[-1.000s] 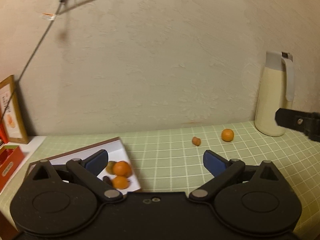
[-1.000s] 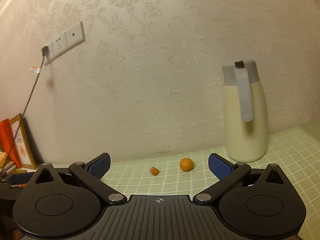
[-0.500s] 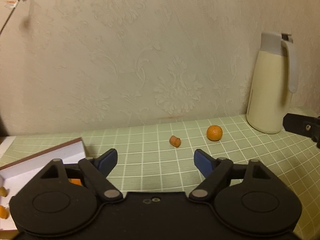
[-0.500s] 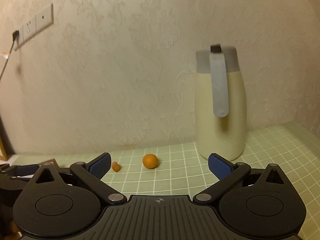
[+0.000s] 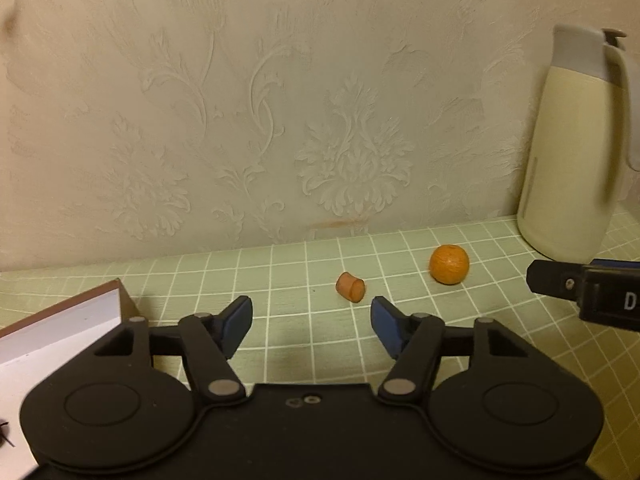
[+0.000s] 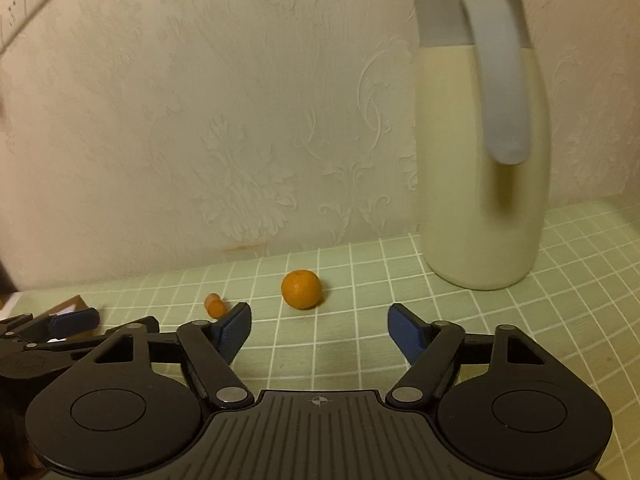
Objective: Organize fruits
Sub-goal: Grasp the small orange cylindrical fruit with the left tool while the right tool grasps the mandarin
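A small orange stub of fruit (image 5: 351, 287) lies on the green checked tablecloth, just beyond my left gripper (image 5: 312, 322). That gripper's jaws are closing and hold nothing. A round orange (image 5: 449, 264) sits to the right of the stub. In the right wrist view the orange (image 6: 301, 289) lies ahead of my right gripper (image 6: 319, 330), whose jaws are also closing on empty air. The stub (image 6: 216, 306) shows beside its left fingertip. A white box (image 5: 60, 328) with a brown rim lies at the left; its inside is hidden.
A cream jug with a grey lid and handle (image 6: 482, 152) stands at the back right against the patterned wall. My right gripper's finger (image 5: 580, 286) juts in at the right of the left wrist view. A wall socket (image 6: 24, 4) is at the upper left.
Both grippers moved right and down toward the two fruits, and both sets of jaws narrowed. The box slid out to the left of the left view; the jug looms larger in the right.
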`<state>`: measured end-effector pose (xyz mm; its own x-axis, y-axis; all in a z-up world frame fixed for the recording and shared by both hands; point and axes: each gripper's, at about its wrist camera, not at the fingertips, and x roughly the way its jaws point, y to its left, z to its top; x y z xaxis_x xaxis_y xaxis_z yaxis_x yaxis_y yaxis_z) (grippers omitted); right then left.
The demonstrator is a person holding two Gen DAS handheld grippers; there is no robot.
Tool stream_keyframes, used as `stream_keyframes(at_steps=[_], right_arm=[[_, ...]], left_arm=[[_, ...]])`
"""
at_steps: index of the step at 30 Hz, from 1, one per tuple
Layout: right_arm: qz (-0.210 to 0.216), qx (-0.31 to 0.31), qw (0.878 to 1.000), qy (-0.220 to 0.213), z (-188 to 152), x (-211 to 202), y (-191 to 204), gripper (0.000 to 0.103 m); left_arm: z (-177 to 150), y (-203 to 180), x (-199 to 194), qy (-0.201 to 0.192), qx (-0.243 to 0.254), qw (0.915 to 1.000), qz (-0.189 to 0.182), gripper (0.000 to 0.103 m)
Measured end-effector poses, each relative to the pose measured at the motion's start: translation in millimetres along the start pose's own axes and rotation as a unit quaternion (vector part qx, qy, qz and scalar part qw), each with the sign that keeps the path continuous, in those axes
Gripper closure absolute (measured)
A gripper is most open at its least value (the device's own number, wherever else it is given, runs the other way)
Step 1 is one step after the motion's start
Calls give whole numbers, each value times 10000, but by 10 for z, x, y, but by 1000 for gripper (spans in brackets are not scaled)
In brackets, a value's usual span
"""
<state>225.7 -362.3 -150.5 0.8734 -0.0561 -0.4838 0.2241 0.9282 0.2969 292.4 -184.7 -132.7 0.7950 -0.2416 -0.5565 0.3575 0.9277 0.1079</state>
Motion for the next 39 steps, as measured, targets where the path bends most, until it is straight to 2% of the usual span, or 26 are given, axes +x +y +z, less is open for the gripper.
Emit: stream_keyframes(at_steps=[3,9,20,31,39], right_arm=[[18,-26,9999,100,32,168,26,45],[90,-42,9997,245,68,436,62,49],[152,80,9980,603,108,802,53,49],[131,204,9972,704,148,1084,-2,50],[127,117,9972,725,155,1221,51,50]], left_arm=[[17,-12,124,40,8,10000,-16,56],[32,-1,336,143,-45,9999,-63,62],[87,-106,554,187,68,9997,-129,61],[112,-141,795,246,104,9995,-186,63],[136,-180,904,290,118,9991,-272,71]])
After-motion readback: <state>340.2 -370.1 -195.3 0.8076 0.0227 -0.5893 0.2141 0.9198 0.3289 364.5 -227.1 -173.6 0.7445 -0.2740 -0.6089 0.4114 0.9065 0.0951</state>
